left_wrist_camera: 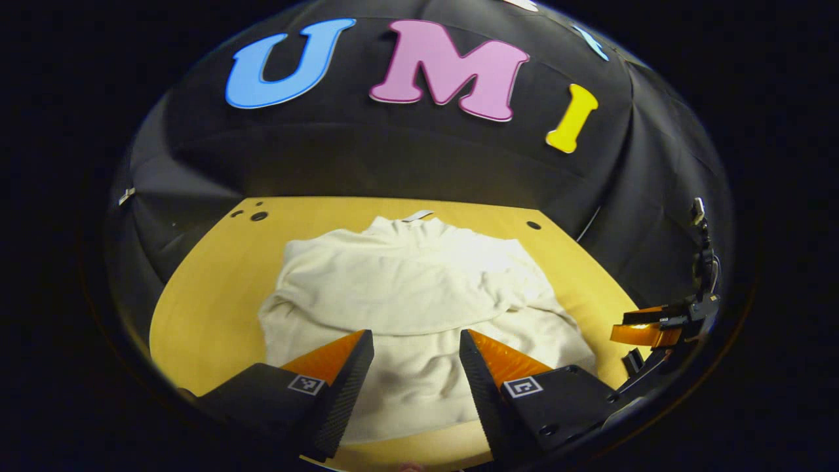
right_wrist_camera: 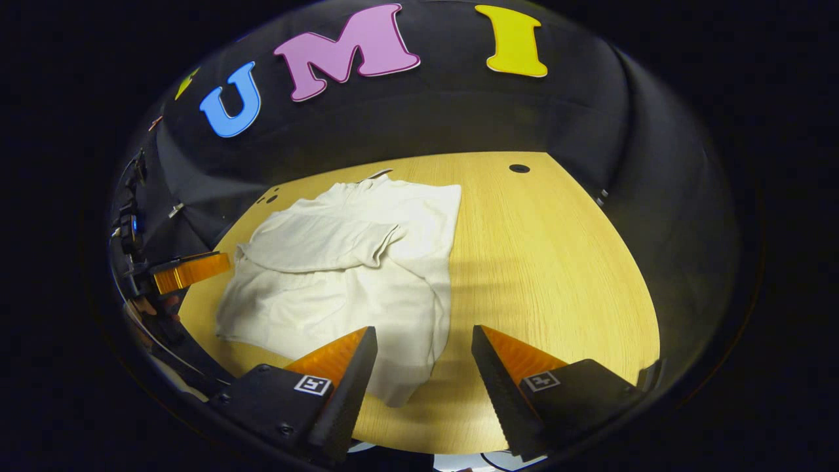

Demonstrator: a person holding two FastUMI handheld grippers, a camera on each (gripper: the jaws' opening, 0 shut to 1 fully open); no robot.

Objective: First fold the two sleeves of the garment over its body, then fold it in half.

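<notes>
Lying on table (right_wrist_camera: 557, 262): cream garment (left_wrist_camera: 419, 295), sleeves folded in. Left claw (left_wrist_camera: 416, 354), right claw (right_wrist_camera: 423, 354) wide, empty.

Light wood-grain table (right_wrist_camera: 544, 262) with a curved near edge, small dark round holes near its far corners (right_wrist_camera: 519, 168) (left_wrist_camera: 259, 216), black draped cloth wall (left_wrist_camera: 406, 157) right behind the far edge and round both sides, bright light overhead, booth dark beyond.

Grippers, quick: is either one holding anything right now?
Left gripper: open, holding nothing, above the white sweater.
Right gripper: open, holding nothing.
</notes>
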